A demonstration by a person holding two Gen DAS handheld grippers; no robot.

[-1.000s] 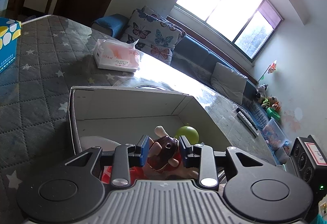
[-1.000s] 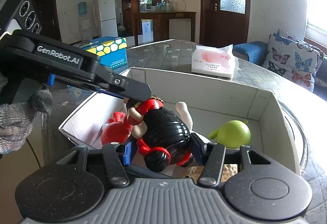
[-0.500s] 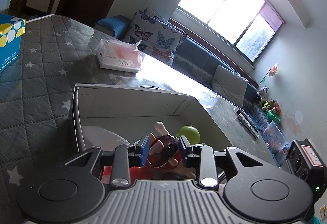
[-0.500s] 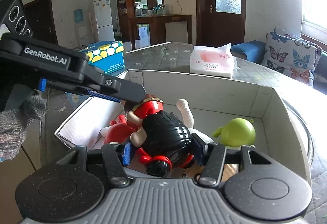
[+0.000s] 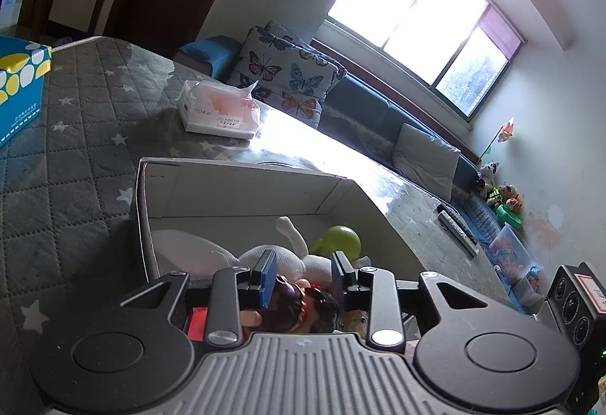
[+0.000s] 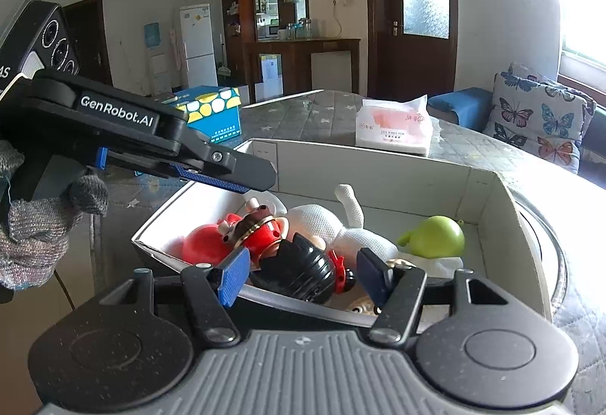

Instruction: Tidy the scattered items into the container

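Observation:
A white cardboard box [image 6: 378, 157] [image 5: 242, 169] sits on the quilted table. Inside lie a white plush [image 6: 341, 222], a green toy [image 6: 435, 237] [image 5: 341, 239], a red toy [image 6: 200, 244] and a black-and-red doll [image 6: 295, 271] [image 5: 303, 305]. My right gripper [image 6: 303, 275] hangs over the box's near rim. Its jaws are opening around the doll's black body, with the pads clear of it. My left gripper [image 5: 303, 273] [image 6: 246, 176], held by a gloved hand [image 6: 38, 237], stands open just above the doll's head, not touching it.
A pink tissue pack [image 6: 394, 127] [image 5: 219, 112] lies beyond the box. A blue box with dots [image 6: 212, 112] stands at the far left of the table. A remote [image 5: 458, 229] lies near the table's right edge. Butterfly cushions [image 6: 538, 119] rest on the sofa behind.
The doll has dropped from between both grippers and now lies in the box. The right jaws have spread apart. The doll's head has slipped below the left fingers.

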